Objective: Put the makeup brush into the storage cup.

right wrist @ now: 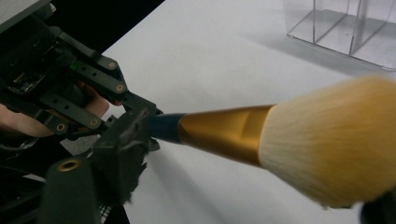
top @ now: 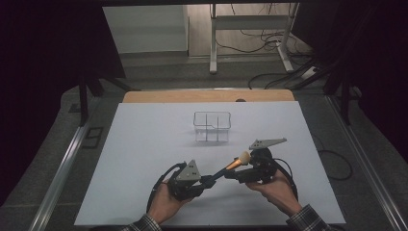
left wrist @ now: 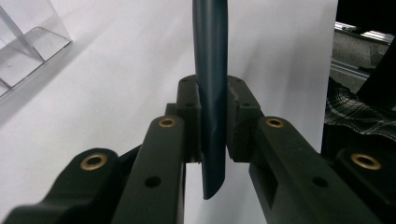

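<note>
A makeup brush (top: 236,163) with a dark blue handle, a gold ferrule and cream bristles hangs slanted above the white board (top: 144,144). My left gripper (top: 210,180) is shut on its handle (left wrist: 211,70), whose cut end pokes back between the jaws. The bristles point up and to the right. My right gripper (top: 232,174) faces the left one from the right, just under the ferrule (right wrist: 224,133). Its jaws stand apart, one by the handle and one under the bristles (right wrist: 336,144), and no pad visibly presses on the brush.
A clear divided organizer (top: 211,126) stands on the board beyond the grippers, also in the left gripper view (left wrist: 28,42) and the right gripper view (right wrist: 345,28). A wooden tabletop edge (top: 207,96) lies behind it. Dark floor, cables and a desk frame surround the table.
</note>
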The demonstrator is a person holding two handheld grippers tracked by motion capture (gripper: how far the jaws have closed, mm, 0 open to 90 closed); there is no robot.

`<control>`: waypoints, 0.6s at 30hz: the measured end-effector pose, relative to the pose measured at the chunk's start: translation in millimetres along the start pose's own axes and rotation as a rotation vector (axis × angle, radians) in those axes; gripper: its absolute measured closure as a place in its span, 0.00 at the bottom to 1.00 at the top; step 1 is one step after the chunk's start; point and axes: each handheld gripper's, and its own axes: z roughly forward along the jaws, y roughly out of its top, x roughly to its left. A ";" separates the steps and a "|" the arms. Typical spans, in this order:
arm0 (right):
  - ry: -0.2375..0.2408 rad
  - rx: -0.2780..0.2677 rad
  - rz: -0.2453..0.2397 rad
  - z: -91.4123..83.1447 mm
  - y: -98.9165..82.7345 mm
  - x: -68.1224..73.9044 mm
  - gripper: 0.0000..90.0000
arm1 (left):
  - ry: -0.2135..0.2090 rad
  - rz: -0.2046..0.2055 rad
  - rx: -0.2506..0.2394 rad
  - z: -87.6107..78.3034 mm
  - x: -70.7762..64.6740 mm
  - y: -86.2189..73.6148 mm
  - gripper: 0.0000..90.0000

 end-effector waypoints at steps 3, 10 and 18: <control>0.018 -0.016 0.029 -1.8 0.0 -2.6 0.42 | 0.003 0.011 -0.001 0.4 -0.6 -0.4 0.87; 0.287 -0.094 0.255 -6.6 -3.8 -20.2 0.80 | 0.029 0.051 0.031 6.3 -3.6 -1.5 0.87; 0.149 -0.073 0.177 -8.8 -1.0 -14.7 0.81 | 0.069 0.013 0.055 6.3 -0.5 0.9 0.39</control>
